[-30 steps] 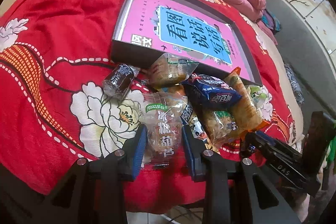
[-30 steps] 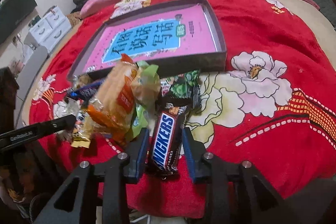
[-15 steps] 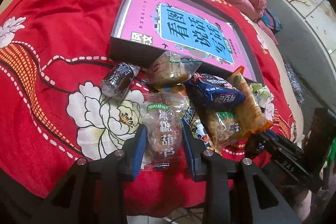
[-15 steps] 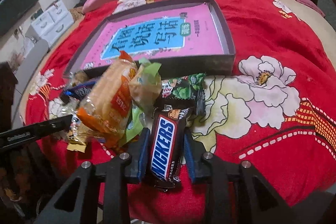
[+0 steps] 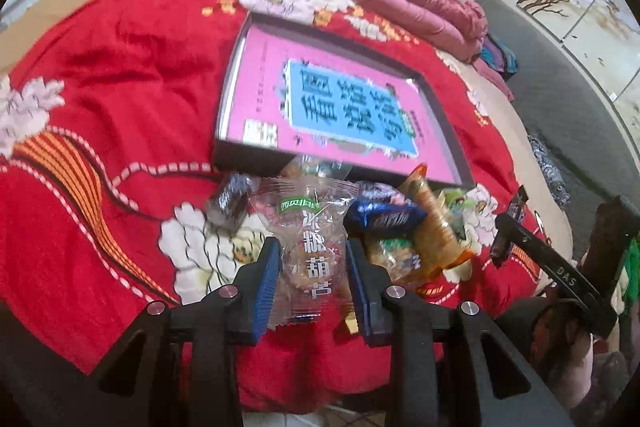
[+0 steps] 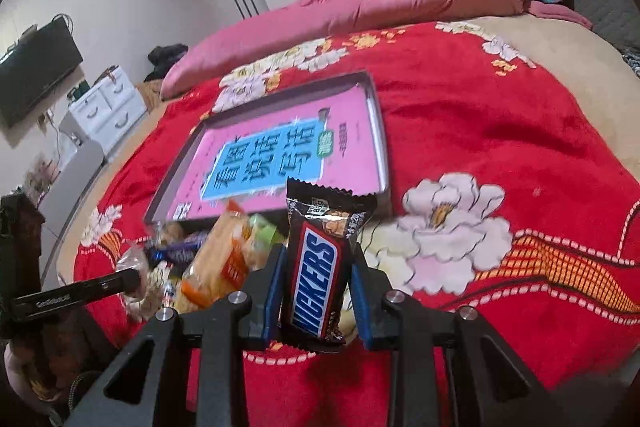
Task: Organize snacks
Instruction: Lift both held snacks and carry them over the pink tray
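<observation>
One bed [image 5: 120,75] carries one dark tray [image 5: 452,131], its pink book inside, near the bed's front edge. One loose heap of snacks [image 5: 404,223] lies against the tray's near wall. Both picks look made: left gripper [image 5: 312,279] is clamped on one clear candied-fruit packet [image 5: 312,247], right gripper [image 6: 316,291] on one Snickers bar [image 6: 316,279]. Next, probably carry both over the wall into the tray
</observation>
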Available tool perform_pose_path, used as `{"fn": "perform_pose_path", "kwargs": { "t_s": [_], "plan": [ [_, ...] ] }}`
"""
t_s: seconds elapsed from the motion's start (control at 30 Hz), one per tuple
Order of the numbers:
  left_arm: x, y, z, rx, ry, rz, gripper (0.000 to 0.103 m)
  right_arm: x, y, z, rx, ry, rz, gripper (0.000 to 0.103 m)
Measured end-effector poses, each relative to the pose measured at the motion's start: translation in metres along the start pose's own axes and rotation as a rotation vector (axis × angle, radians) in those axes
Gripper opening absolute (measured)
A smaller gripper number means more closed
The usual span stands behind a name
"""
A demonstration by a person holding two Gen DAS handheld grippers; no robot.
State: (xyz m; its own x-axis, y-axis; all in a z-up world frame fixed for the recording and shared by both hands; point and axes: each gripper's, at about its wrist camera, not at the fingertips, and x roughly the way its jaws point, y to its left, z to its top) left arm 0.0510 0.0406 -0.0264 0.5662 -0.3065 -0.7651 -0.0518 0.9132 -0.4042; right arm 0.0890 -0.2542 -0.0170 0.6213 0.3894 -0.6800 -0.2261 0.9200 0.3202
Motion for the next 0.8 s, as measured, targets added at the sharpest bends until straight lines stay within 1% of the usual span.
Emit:
{"fn": "perform_pose_path", "kwargs": {
  "t_s": [0.17,0.3,0.53,0.8],
  "plan": [
    [-0.01,-0.004,0.009,0.035,-0.043,0.03,0.035,0.002,-0.002,0.006,0.003,-0.008,0.013,0.031],
    [-0.01,-0.005,0.018,0.038,-0.054,0.043,0.035,0.003,0.0,0.014,-0.022,-0.037,0.029,0.031],
    [-0.005,-0.009,0.039,0.034,-0.075,0.066,0.035,0.014,0.0,0.033,-0.032,-0.066,0.059,0.031],
    [0.006,-0.009,0.064,0.007,-0.101,0.087,0.035,0.031,0.0,0.045,-0.032,-0.066,0.076,0.03]
  ]
}}
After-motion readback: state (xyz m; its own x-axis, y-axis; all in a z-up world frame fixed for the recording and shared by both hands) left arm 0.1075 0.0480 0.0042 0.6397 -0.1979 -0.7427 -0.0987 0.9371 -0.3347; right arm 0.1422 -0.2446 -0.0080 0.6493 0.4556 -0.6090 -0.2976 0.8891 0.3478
